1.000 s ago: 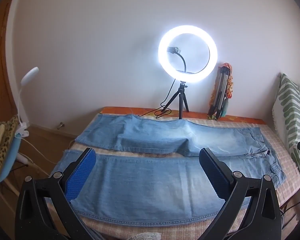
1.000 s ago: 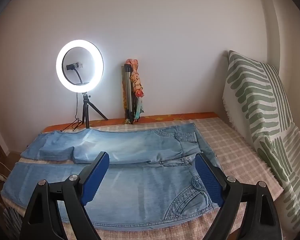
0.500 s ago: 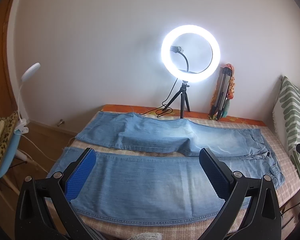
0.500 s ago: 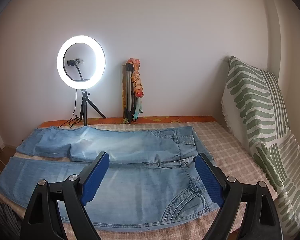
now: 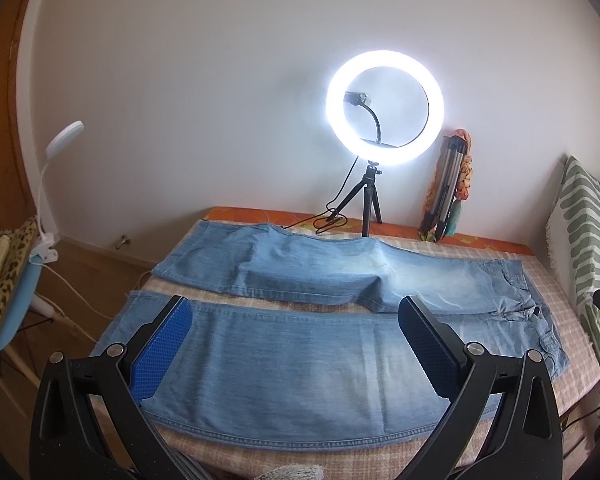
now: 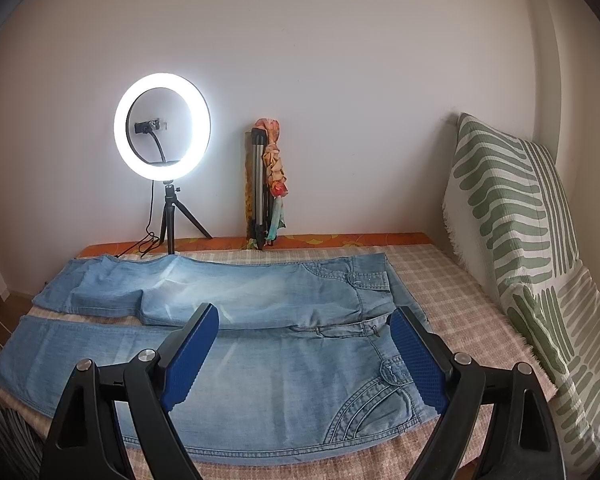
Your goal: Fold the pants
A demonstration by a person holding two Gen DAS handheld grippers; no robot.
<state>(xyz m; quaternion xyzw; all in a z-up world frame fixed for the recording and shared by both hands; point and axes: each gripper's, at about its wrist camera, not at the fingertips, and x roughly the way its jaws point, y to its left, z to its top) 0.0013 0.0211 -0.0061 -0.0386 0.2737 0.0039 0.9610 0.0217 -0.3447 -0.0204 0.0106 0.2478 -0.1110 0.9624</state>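
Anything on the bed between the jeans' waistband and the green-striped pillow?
No: only bare checked bedcover separates the light blue denim jeans from the green-and-white striped pillow. Right wrist view shows it best.

I see a lit ring light [image 6: 162,126] on a small black tripod [image 6: 172,220] by the white wall, a folded tripod [image 6: 260,188] with a scarf [image 6: 275,168] leaning beside it, a green-striped pillow [image 6: 512,216] at right, and a clip lamp [image 5: 62,142] at left.
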